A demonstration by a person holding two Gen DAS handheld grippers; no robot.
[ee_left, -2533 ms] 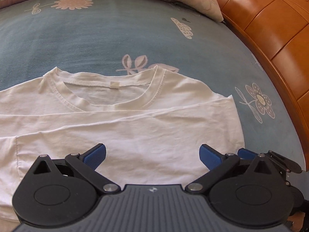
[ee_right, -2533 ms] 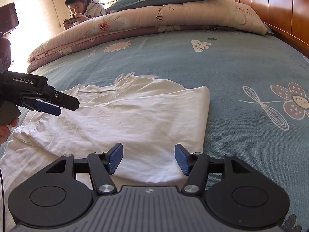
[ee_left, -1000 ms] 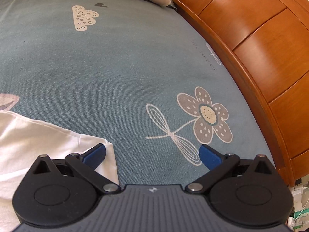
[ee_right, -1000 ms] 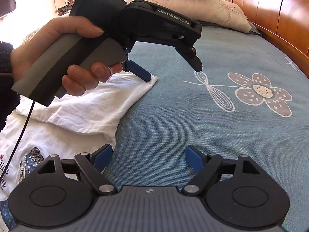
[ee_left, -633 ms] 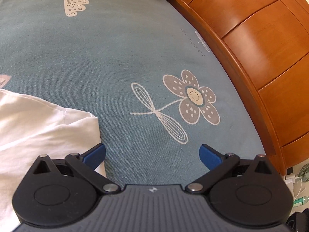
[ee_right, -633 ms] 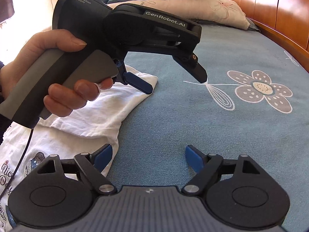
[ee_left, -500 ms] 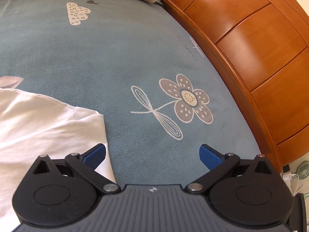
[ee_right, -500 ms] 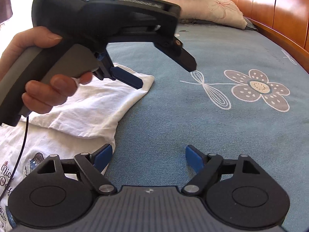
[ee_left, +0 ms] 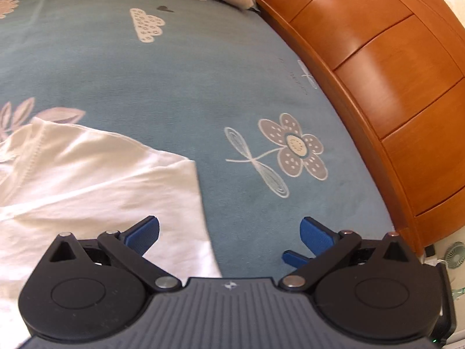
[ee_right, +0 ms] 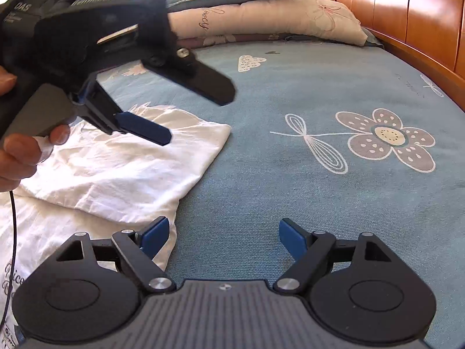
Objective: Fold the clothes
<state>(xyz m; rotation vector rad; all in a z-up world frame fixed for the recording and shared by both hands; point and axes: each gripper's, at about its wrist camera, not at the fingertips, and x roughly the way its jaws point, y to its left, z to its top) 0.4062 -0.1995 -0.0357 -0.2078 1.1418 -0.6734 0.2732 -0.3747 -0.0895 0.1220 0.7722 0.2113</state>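
The shirt (ee_right: 122,171), white and already folded at least once, lies on the blue bed (ee_right: 290,174) in the left half of both frames, with its nearest corner at centre left of the right wrist view and its right-hand edge running down toward the bottom centre of the left wrist view. From my left gripper (ee_left: 229,232) the cloth sits to the lower left: the left finger hangs over the white fabric while the right finger is over bare sheet, so the shirt's edge passes between them. Its jaws stand wide apart and hold nothing. My right gripper (ee_right: 223,232) is also spread with nothing in it; only its left finger overlaps the lower layer of cloth at the bottom left of its frame, and the rest of its view is sheet. In that view I see the left gripper from outside, raised above the folded part at upper left, a hand (ee_right: 20,151) on its grip. The fold's long side runs from the lower left up toward the centre. I judge the left gripper the nearer one to that folded corner; whether another fold is wanted I cannot tell from here.
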